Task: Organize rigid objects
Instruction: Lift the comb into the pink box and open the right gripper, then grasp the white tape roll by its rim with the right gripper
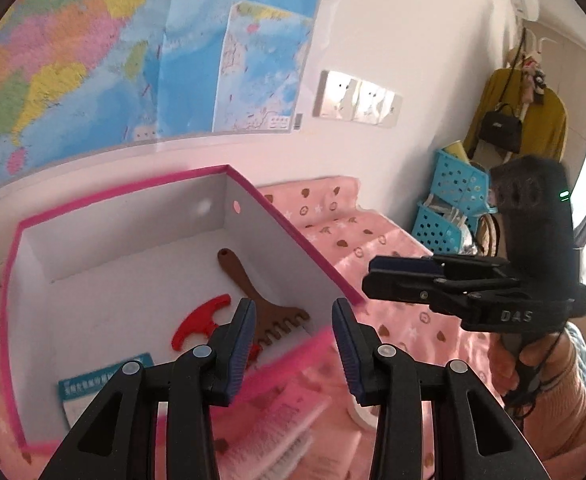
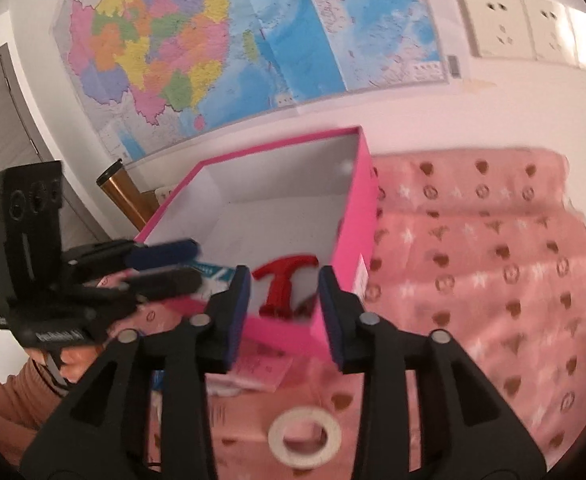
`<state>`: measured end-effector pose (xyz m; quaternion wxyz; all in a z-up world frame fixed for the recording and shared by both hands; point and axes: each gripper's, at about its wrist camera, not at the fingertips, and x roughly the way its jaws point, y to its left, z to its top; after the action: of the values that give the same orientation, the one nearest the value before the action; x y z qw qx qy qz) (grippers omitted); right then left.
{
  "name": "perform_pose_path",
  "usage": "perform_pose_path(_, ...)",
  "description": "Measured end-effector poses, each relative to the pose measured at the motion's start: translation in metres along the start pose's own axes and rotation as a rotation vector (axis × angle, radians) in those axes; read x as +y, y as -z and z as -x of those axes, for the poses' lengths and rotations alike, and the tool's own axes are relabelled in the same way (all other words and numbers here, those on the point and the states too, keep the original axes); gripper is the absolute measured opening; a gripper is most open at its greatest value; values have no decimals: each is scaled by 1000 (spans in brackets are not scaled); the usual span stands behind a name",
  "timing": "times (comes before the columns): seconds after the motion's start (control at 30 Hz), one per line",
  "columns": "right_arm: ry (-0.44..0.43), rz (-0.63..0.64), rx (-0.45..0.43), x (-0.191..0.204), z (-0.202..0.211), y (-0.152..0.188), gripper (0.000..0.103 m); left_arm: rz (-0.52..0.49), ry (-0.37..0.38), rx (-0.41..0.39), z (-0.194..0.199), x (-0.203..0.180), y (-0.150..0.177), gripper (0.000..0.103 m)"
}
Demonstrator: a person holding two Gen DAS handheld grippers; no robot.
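Note:
An open pink box (image 1: pixel 13 280) with a white inside lies on the pink bedspread. In it are a brown wooden comb (image 1: pixel 249 284), a red T-shaped piece (image 1: pixel 199 320) and a teal booklet (image 1: pixel 93 384). My left gripper (image 1: pixel 293 312) hovers open over the box's near rim, nothing between its fingers. My right gripper (image 2: pixel 285 276) is also open and empty, in front of the box's (image 2: pixel 367 216) near corner, with the red piece (image 2: pixel 283 280) beyond it. A white tape roll (image 2: pixel 304 436) lies on the bedspread below it. A pink brush-like item (image 1: pixel 277 432) lies under the left gripper.
The bedspread (image 2: pixel 493 280) stretches out to the right of the box. A wall map (image 2: pixel 213 40) and wall sockets (image 2: pixel 525 24) are behind. Blue plastic baskets (image 1: pixel 453 200) and a hanging yellow coat (image 1: pixel 533 120) stand at far right. A gold cylinder (image 2: pixel 123 192) stands left of the box.

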<state>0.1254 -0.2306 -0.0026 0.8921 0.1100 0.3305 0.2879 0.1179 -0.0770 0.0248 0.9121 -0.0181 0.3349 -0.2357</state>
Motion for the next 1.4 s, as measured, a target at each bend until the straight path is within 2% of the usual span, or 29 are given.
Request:
perform_pose_path(0.23, 35, -47, 66, -14, 8, 47, 43, 12, 43, -13, 16, -18, 34, 44)
perform_pose_path(0.4, 46, -89, 159, -24, -8, 82, 43, 43, 85, 53, 2, -29, 62, 44)
perform_pose_path(0.53, 52, -116, 199, -30, -15, 101, 43, 59, 110, 108, -10, -36, 78, 44)
perform_pose_path(0.73, 62, -117, 200, -30, -16, 104, 43, 59, 122, 165, -26, -46, 90, 43)
perform_pose_path(1.4, 88, -63, 215, -21, -25, 107, 41, 91, 148, 246, -53, -52, 100, 38)
